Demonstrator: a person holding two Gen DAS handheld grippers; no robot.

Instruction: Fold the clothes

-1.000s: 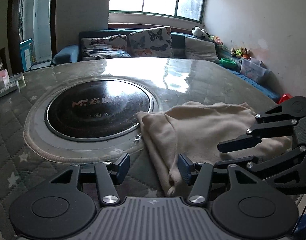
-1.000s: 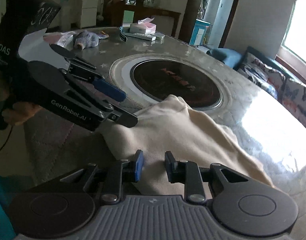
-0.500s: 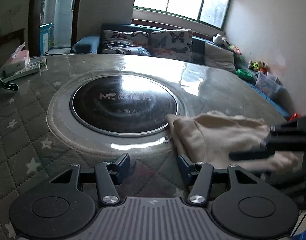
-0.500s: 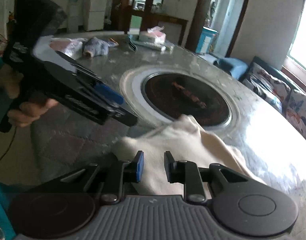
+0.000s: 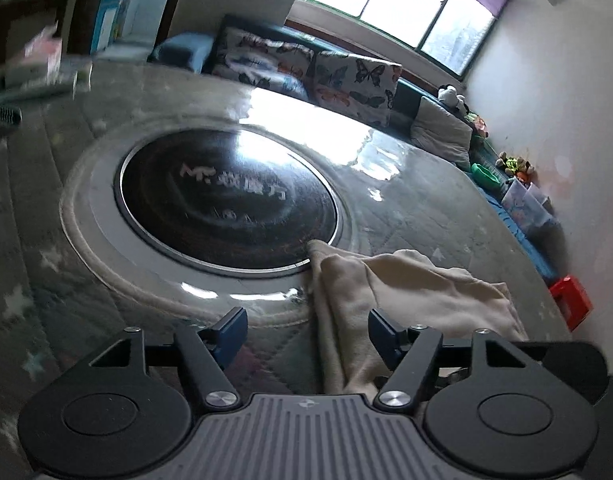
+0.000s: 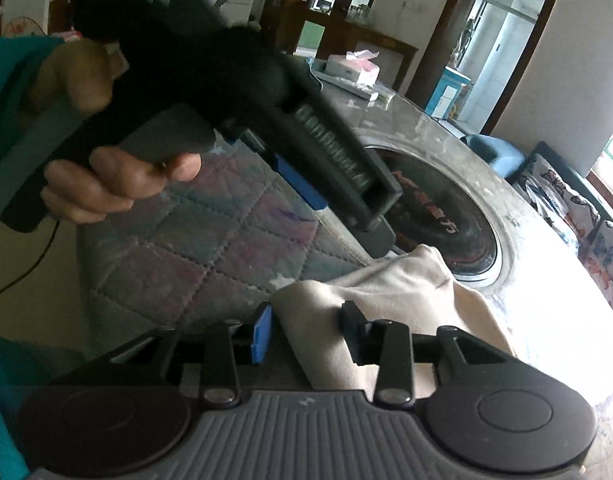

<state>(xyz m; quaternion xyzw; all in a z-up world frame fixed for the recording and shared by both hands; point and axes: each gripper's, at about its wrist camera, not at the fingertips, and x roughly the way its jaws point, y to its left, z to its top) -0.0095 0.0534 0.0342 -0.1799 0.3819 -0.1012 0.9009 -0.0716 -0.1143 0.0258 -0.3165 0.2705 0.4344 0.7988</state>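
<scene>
A cream garment (image 5: 410,292) is seen bunched on the round table (image 5: 406,208), at four o'clock from its black hotplate (image 5: 226,200). Both the left gripper (image 5: 306,326) and right gripper (image 6: 306,330) are opening, cloth apparently released between their jaws

Materials and finish: soft cloth lying on a glossy tabletop.

The cream garment (image 5: 406,292) is matt, soft knit-like cloth with loose creases. The table (image 5: 406,216) has a quilted, star-printed fabric under a clear, glossy cover with strong window glare. The round black plate (image 5: 226,204) looks like smooth glass, rimmed by a shiny metal ring. The left gripper (image 5: 306,330) and right gripper (image 6: 306,330) are matt black plastic with bright metal screws, blue rubbery pads and ribbed grey housing. The sofa cushions (image 5: 346,76) are printed fabric.
</scene>
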